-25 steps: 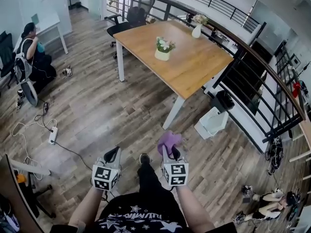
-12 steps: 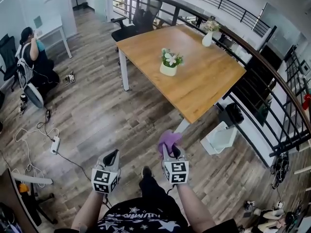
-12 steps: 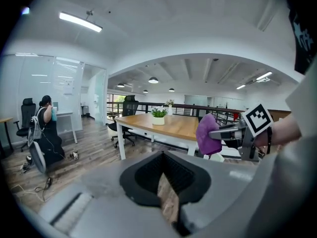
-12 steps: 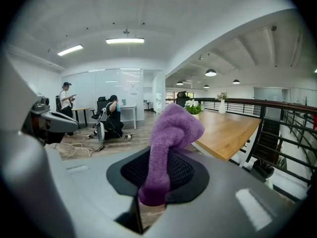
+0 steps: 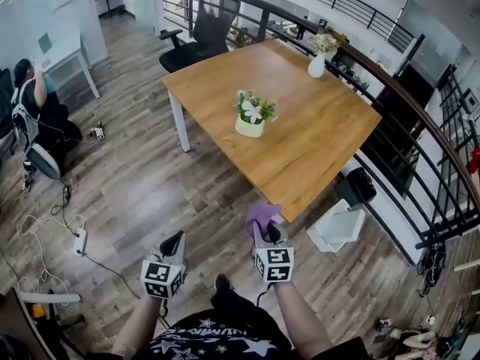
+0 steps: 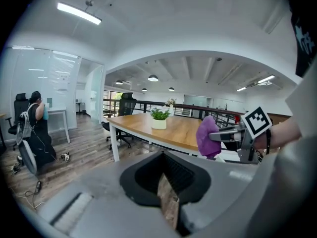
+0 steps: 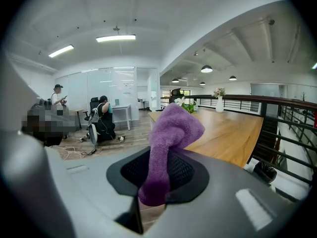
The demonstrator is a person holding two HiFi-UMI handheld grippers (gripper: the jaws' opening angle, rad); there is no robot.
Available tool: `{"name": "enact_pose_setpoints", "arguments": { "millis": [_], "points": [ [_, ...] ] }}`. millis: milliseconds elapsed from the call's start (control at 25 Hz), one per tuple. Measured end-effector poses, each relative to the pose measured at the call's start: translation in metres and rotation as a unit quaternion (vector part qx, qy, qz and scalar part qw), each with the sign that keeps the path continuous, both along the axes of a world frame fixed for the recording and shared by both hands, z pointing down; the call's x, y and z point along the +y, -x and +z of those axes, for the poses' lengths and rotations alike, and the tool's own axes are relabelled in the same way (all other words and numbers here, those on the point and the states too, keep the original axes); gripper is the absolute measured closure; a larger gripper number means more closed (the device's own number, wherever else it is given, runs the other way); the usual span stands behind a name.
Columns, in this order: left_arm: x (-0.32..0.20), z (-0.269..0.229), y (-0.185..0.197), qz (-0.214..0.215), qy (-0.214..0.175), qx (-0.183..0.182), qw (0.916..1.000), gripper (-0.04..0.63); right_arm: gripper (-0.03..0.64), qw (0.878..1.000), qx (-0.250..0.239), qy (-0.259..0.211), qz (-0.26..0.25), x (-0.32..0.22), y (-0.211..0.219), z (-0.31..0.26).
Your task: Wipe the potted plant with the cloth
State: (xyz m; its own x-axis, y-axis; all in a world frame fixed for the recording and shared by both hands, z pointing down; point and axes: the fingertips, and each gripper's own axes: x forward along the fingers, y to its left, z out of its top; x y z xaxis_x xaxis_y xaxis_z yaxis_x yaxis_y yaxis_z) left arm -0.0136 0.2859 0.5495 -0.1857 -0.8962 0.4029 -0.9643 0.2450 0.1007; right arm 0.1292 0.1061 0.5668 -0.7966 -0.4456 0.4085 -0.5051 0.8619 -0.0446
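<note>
A potted plant (image 5: 253,115) with white flowers in a cream pot stands near the middle of a wooden table (image 5: 300,137); it also shows far off as the plant (image 6: 159,117) and, partly behind the cloth, the plant (image 7: 189,106). My right gripper (image 5: 264,231) is shut on a purple cloth (image 5: 262,217), which sticks up from its jaws as the cloth (image 7: 167,148) and shows from the side as the cloth (image 6: 208,137). It is just short of the table's near edge. My left gripper (image 5: 173,242) is shut and holds nothing, over the floor to the left.
A white vase with flowers (image 5: 318,61) stands at the table's far side. A black office chair (image 5: 201,22) is behind the table. A black railing (image 5: 420,163), a black bin (image 5: 355,187) and a white box (image 5: 336,229) are on the right. A seated person (image 5: 36,118) and floor cables (image 5: 56,227) lie left.
The table and plant have come closer and lower in the head view as both grippers moved forward together. The cloth stays in the right gripper.
</note>
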Motion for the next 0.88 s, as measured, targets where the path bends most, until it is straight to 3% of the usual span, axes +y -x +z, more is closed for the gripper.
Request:
{"name": "enact_pose_setpoints", "arguments": {
  "millis": [520, 880],
  "points": [
    [-0.091, 0.006, 0.039, 0.003, -0.002, 0.003, 1.0000, 0.594, 0.531, 1.000, 0.000, 0.014, 0.003, -0.091, 0.031, 0.012],
    [-0.114, -0.007, 0.053, -0.001, -0.010, -0.001, 0.9999, 0.594, 0.531, 1.000, 0.007, 0.014, -0.009, -0.114, 0.038, 0.006]
  ]
}}
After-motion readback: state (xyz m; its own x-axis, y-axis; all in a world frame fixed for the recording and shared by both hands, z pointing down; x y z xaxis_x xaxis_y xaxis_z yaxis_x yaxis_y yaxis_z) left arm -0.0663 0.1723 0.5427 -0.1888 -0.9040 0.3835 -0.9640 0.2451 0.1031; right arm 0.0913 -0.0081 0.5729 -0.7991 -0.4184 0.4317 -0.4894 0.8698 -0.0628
